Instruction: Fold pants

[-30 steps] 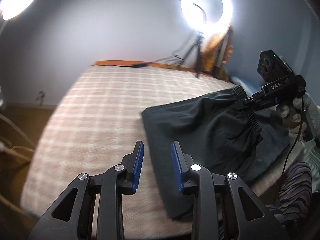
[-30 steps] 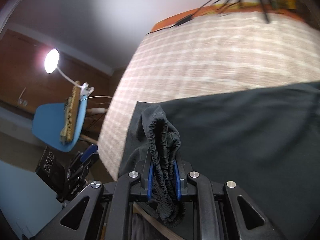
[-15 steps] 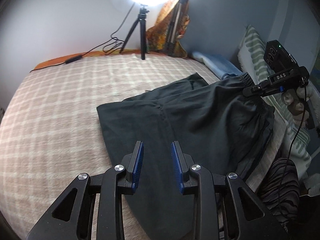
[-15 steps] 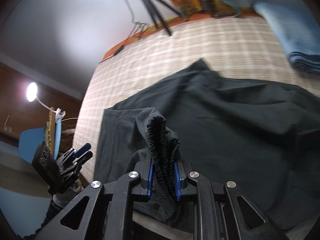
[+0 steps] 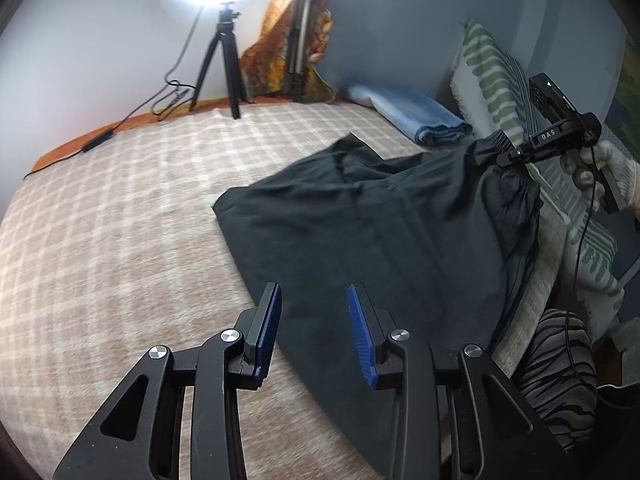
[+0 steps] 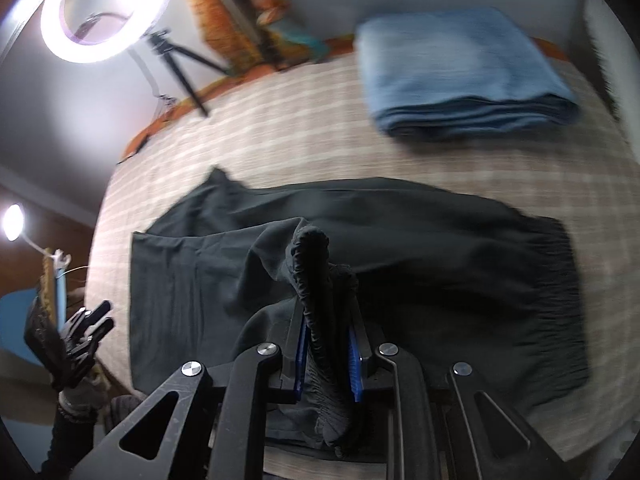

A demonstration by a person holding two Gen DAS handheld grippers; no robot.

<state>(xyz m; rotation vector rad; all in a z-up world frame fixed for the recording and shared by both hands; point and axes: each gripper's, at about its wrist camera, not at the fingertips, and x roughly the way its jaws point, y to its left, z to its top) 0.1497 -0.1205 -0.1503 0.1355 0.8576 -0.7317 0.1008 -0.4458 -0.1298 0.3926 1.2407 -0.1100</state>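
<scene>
In my left wrist view, one ring light on a tripod [image 5: 224,52] stands at the upper left, on the checked bed cover [image 5: 100,220]. My left gripper [image 5: 314,320] sits at the bottom centre, fingers spread with nothing between them, hovering over the near edge of the single pair of dark pants [image 5: 380,232]. The pants lie across the middle of the frame, long axis running from the lower centre up toward the right, where the gathered waistband is lifted. One folded blue cloth [image 5: 416,116] rests beyond them. At the far right, my right gripper [image 5: 508,156] pinches that waistband; in its own view the pads are pressed onto the bunched elastic.
</scene>
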